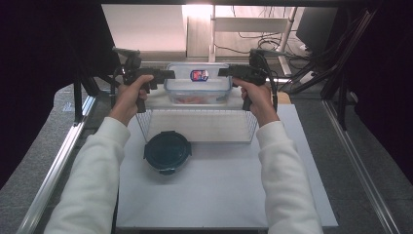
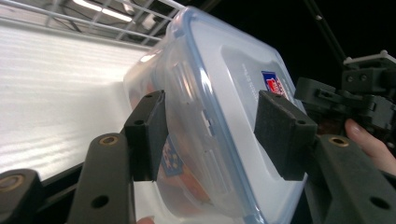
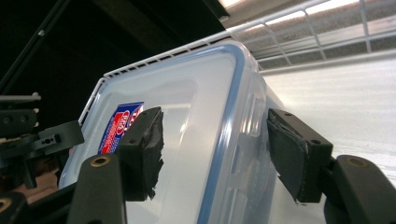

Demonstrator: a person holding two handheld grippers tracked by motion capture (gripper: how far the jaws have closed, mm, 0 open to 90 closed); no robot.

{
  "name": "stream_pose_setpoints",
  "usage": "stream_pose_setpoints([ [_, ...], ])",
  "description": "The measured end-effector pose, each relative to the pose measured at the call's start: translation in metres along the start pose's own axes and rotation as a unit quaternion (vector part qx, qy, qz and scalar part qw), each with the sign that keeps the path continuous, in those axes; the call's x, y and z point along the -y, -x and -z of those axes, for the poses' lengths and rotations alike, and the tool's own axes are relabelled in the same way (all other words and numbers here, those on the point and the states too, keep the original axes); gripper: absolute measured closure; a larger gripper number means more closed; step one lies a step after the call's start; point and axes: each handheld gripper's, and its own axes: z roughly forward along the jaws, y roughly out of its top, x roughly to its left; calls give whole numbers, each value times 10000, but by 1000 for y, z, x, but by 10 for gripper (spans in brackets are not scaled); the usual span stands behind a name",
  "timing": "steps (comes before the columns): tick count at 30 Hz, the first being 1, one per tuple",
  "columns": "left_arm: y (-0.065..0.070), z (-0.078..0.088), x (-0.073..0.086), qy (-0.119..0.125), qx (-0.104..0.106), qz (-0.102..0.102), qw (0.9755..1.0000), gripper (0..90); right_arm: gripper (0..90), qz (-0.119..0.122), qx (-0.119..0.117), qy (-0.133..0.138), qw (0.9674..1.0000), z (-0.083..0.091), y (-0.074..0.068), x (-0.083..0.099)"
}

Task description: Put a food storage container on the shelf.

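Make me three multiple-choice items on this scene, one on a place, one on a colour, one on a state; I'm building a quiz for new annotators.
1. Where does the clear lidded container sit?
A. at the far end of the wire basket
B. on the round container
C. on the floor

2. What colour is the lid of the round container in front of the basket?
A. white
B. dark
C. red

3. How do the jaws of the right tool stand?
A. clamped on the basket wire
B. shut on nothing
C. apart, one on each side of the clear container's rim

Answers: 1 A, the high view shows it inside the basket at its far side. 2 B, the lid looks dark teal-black. 3 C, the right gripper view shows gaps between pads and plastic.
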Motion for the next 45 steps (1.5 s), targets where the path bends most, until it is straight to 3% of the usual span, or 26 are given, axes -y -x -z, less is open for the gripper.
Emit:
stream_pose_setpoints([
  [6,-2,-1,0,46,62,-18,10000,433,362,-79,-10,77,9999,-2,2,0],
  [9,0,-1,1,65,-120,-88,9999,351,234,48,139,153,9998,-2,-3,2],
  [11,3,3,2,238,-250,-189,9992,264,166,149,253,310,9991,0,-7,3],
  [14,11,13,5,414,-300,-456,9977,191,99,469,365,466,9971,12,-17,7],
  [16,20,20,9,445,-325,-690,9961,174,74,819,563,575,9934,22,-25,11],
  [18,30,26,15,550,-524,-937,9927,171,71,1116,692,656,9892,31,-33,17],
  [21,42,35,27,520,-519,-1248,9895,172,79,1402,617,585,9865,44,-37,25],
  [23,52,43,41,418,-538,-1566,9853,182,88,1539,493,610,9850,55,-35,32],
  [24,57,50,56,331,-568,-1788,9817,197,107,1821,501,610,9801,66,-33,43],
  [25,59,54,65,289,-614,-1880,9798,201,119,1953,478,636,9775,71,-31,50],
  [26,59,54,65,289,-614,-1880,9798,206,119,1953,478,636,9775,71,-31,50],
  [29,60,62,93,127,-647,-2003,9775,209,147,2149,280,666,9740,89,-23,72],
  [30,59,65,101,70,-665,-2056,9764,209,153,2246,228,667,9719,101,-16,88],
  [31,58,68,110,43,-681,-2118,9749,209,153,2246,228,667,9719,101,-16,88],
  [34,54,78,138,-7,-791,-2374,9682,220,174,2367,180,638,9693,115,-5,114],
  [35,52,81,150,6,-818,-2445,9662,233,188,2420,94,569,9686,121,3,134],
  [36,47,84,166,-43,-863,-2520,9639,233,193,2436,53,566,9682,123,6,141],
  [37,47,84,166,-43,-863,-2520,9639,233,193,2436,53,566,9682,123,6,141],
  [39,39,85,186,-129,-1004,-2568,9611,233,205,2476,-16,540,9674,125,13,160],
  [41,32,84,202,-181,-1079,-2570,9602,232,213,2649,70,489,9630,124,18,178],
  [43,25,82,215,-236,-1091,-2538,9608,232,214,2881,278,394,9564,119,24,197],
  [44,22,81,221,-288,-1078,-2523,9612,232,215,2922,334,346,9551,116,27,204],
  [45,19,80,227,-333,-1094,-2518,9610,232,216,2892,321,279,9563,113,30,210],
])
